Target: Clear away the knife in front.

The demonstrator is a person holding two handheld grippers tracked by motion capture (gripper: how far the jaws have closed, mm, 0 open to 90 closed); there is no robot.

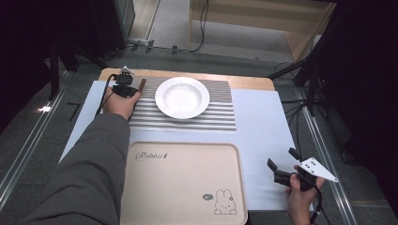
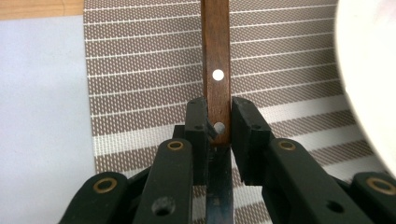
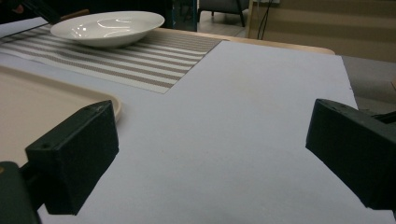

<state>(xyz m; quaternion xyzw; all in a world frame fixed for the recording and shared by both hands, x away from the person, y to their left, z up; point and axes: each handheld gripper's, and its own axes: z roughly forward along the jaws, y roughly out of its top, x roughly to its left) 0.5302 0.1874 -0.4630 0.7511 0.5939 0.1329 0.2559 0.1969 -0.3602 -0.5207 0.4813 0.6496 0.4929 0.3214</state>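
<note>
**Knife held at mat's left edge; dishes empty**

The knife [image 2: 215, 79] has a dark brown wooden handle with pale rivets. The left gripper [image 2: 218, 123] is clamped on that handle, over the striped placemat [image 1: 206, 117], just left of the white bowl [image 1: 182, 97], which is empty. The beige tray [image 1: 187, 187] is also empty. The right gripper [image 3: 210, 163] has its jaws wide apart, holding nothing, above the white sheet [image 3: 261, 116].

Right gripper [image 3: 212, 154] jaws spread wide over bare white sheet [image 3: 261, 116]. Beige tray [image 3: 56, 100] corner at left. White bowl [image 3: 108, 27] on striped placemat [image 3: 140, 60] at far left.
</note>
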